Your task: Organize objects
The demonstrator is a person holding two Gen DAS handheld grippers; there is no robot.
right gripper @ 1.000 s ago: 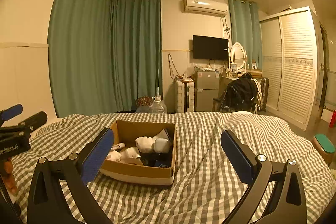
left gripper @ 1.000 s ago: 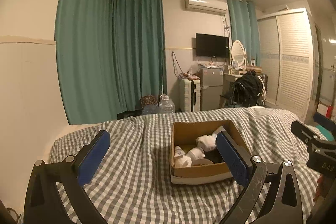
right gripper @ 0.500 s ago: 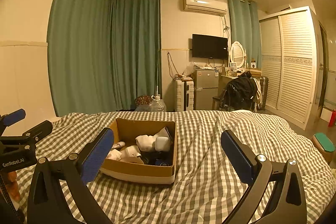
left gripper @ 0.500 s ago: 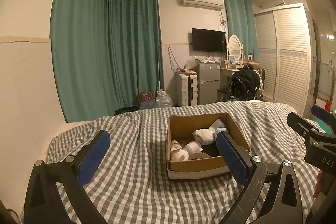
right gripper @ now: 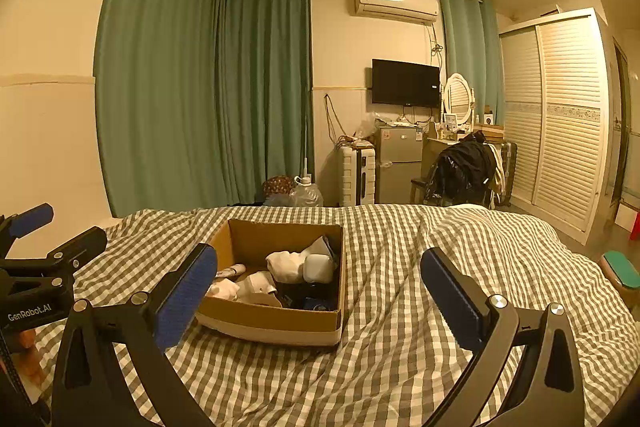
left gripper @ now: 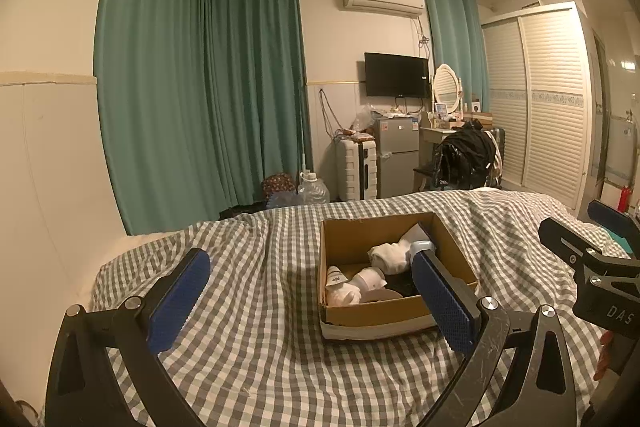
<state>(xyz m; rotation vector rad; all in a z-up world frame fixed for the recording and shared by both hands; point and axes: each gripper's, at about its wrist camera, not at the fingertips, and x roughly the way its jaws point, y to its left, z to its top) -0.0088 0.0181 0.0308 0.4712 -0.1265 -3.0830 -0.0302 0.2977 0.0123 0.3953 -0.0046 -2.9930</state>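
Observation:
An open cardboard box (left gripper: pixel 372 313) (right gripper: pixel 280 323) sits on the checked bed cover. Inside lie rolled white socks (left gripper: pixel 390 257) (right gripper: pixel 286 265), a small white case (right gripper: pixel 318 267), a white tube (right gripper: pixel 232 270) and dark items. My left gripper (left gripper: pixel 316 299) is open and empty, held above the bed in front of the box. My right gripper (right gripper: pixel 320 293) is open and empty, with the box ahead and to its left. Each gripper shows at the edge of the other's view.
The grey and white checked bed cover (left gripper: pixel 256 327) (right gripper: pixel 420 307) is wrinkled. Beyond the bed stand green curtains (left gripper: pixel 224 87), a white suitcase (left gripper: pixel 356 167), a small fridge (left gripper: pixel 398 155), a chair with dark clothes (left gripper: pixel 466 155) and a white wardrobe (left gripper: pixel 552 99). A wall is at the left.
Both grippers have drifted slightly, so the box sits a little differently in each view. Both stay open and empty. Nothing in the box has moved.

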